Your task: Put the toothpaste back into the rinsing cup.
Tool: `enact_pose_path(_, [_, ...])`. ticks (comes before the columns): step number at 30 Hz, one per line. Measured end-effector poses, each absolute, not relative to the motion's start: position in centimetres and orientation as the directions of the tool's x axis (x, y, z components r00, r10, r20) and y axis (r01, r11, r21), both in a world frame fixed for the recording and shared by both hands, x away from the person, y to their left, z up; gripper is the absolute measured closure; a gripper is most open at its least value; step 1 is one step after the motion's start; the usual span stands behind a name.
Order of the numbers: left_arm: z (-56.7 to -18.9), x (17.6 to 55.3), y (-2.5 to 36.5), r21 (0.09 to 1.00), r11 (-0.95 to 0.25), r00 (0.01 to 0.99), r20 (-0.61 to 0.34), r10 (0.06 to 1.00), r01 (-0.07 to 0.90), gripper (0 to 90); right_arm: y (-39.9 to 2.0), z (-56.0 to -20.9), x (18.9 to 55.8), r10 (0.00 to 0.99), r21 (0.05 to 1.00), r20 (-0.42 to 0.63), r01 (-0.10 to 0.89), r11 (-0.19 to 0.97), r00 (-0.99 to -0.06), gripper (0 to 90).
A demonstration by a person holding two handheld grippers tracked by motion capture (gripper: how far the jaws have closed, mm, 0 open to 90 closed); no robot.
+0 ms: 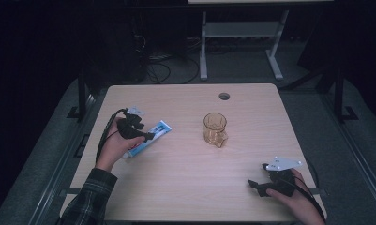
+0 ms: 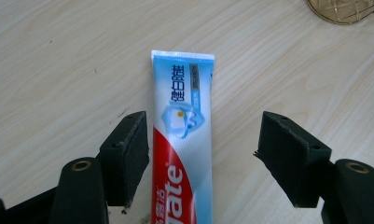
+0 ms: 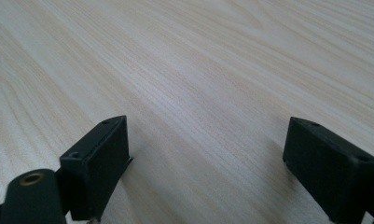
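A white, blue and red toothpaste tube (image 1: 154,132) lies flat on the pale wooden table (image 1: 190,187), left of centre. My left gripper (image 1: 146,135) hovers over its lower end, held in a hand with a plaid sleeve. In the left gripper view the tube (image 2: 184,116) runs up between the two black jaws of that gripper (image 2: 205,123), which stand wide apart without pressing on it. My right gripper (image 1: 257,176) rests near the table's front right, pointing left. Its jaws (image 3: 205,126) are open over bare wood.
An amber glass mug (image 1: 215,129) stands right of centre, and its rim (image 2: 343,9) peeks in at the top of the left gripper view. A cable hole (image 1: 224,96) sits near the far edge. Beyond the table stand desk legs and cables on a dark floor.
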State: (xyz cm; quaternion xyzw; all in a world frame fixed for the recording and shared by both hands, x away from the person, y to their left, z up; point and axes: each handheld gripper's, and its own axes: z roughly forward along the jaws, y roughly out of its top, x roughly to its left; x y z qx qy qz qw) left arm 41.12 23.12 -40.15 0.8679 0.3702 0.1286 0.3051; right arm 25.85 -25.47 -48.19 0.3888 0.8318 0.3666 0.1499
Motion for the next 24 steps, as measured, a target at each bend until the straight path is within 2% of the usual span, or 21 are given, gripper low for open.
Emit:
enact_pose_path(9, [-40.5, 43.0, 22.0, 0.615, -0.551, 0.699, -0.002, 0.715, 0.565, 32.8, -25.5, -48.2, 25.8, 0.757, 0.726, 0.034, 0.537, 0.430, -0.652, 13.4])
enact_pose_path(24, [-42.6, 44.9, 20.1, 0.572, -0.608, 0.714, 0.054, 0.698, 0.551, 33.0, -25.5, -48.2, 25.8, 0.757, 0.726, 0.034, 0.537, 0.430, -0.652, 13.4])
